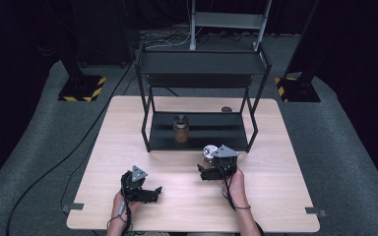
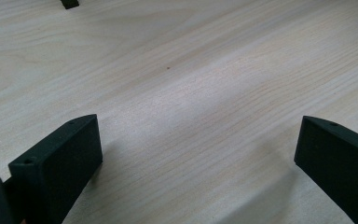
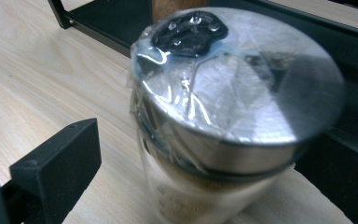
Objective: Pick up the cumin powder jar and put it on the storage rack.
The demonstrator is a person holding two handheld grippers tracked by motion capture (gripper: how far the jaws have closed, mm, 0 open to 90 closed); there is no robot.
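My right gripper (image 1: 207,169) sits at the jar (image 3: 223,116), jaws apart: one jaw stands clear of the glass on one side, the other is hidden behind the jar, so nothing is clamped yet. I come in low and level so the jaws bracket the glass body under the lid (image 3: 242,79), not the lid itself; the metal top is wrapped in film and looks slippery, a poor place to grip. The jar stands upright on the tabletop (image 1: 187,196), just in front of the lower shelf (image 1: 211,132) of the black rack (image 1: 202,64), near its front right leg. That spot keeps it within reach and lined up with the shelf, which I judge to be its destination, since a second amber jar (image 1: 180,129) already stands there. My left gripper (image 1: 150,192) rests low over bare tabletop, jaws wide apart, holding nothing, parked well away so it doesn't crowd the grasp.
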